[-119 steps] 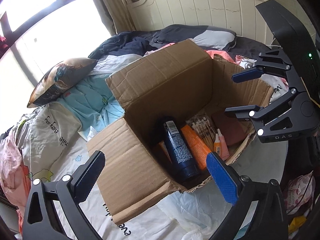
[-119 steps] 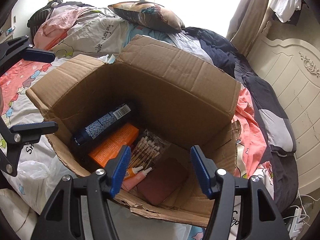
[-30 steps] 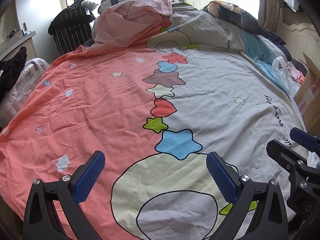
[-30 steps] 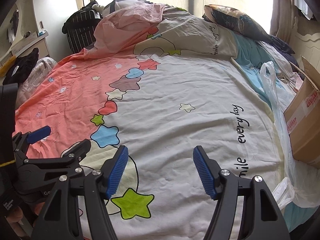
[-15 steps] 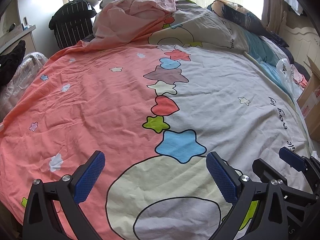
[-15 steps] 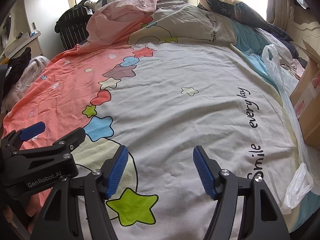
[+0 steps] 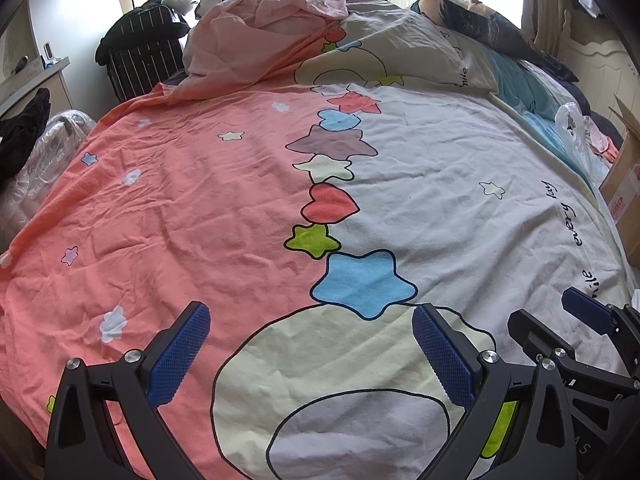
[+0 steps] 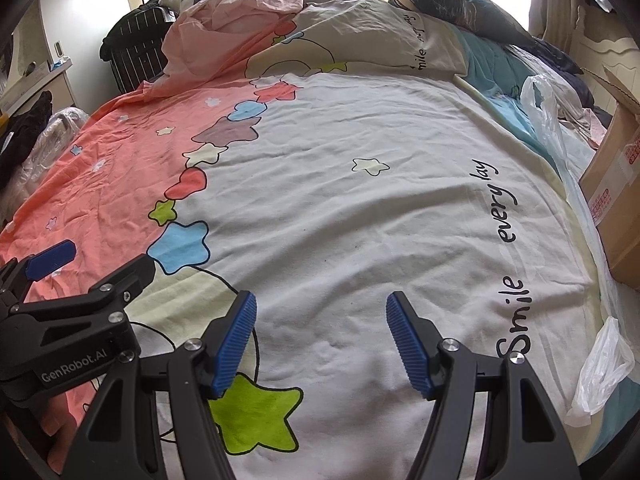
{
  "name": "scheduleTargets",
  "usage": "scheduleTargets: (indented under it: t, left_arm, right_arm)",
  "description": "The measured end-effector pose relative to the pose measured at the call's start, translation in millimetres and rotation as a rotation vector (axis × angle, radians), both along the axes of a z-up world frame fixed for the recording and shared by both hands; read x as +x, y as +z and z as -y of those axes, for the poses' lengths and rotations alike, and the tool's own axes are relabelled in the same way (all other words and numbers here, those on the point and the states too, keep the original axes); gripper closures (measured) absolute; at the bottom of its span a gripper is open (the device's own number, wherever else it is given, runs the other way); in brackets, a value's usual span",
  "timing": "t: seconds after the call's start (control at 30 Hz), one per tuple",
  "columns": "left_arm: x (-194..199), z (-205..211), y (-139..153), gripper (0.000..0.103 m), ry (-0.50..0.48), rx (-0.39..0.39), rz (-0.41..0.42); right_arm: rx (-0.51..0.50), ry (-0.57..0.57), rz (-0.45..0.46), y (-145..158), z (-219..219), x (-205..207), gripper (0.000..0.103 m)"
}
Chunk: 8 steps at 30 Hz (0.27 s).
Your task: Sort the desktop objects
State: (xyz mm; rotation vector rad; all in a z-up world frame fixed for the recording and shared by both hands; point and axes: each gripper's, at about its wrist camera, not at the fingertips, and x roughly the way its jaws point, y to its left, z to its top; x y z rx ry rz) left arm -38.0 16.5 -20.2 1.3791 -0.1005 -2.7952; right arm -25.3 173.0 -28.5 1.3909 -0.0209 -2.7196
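**Both grippers empty over the bed cover, box at far right edge**

Left gripper (image 7: 310, 350) low in its own view, blue pads spread wide, nothing between them; bare cover under it. Right gripper (image 8: 320, 342) likewise, jaws apart, nothing held, hanging over the white half of the duvet cover (image 8: 360, 220). Each gripper shows in the other's view: the right one at lower right of the left wrist view, the left one at lower left of the right wrist view. They sit side by side, near each other, not touching.

Cover is pink on the left, white on the right, with a column of stars and a heart down the seam and "Smile every day" lettering to the right. A plastic bag (image 8: 600, 364) lies at the cover's right edge.

Task thing: cardboard box (image 8: 616, 200) at the far right, partly cut off, contents not visible; well apart from both grippers.

Farther back: bunched pink sheet (image 7: 272, 24), dark patterned pillow (image 8: 460, 4), black striped bag (image 7: 140, 52) by the window.
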Motion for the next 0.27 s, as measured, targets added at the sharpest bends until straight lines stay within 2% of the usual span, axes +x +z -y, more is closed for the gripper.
scheduleTargets:
  t: [0.27]
  left_arm:
    - [0.1, -0.3, -3.4, 0.0, -0.006, -0.013, 0.008]
  right_arm:
    - [0.005, -0.003, 0.002, -2.5, 0.2, -0.3, 0.039]
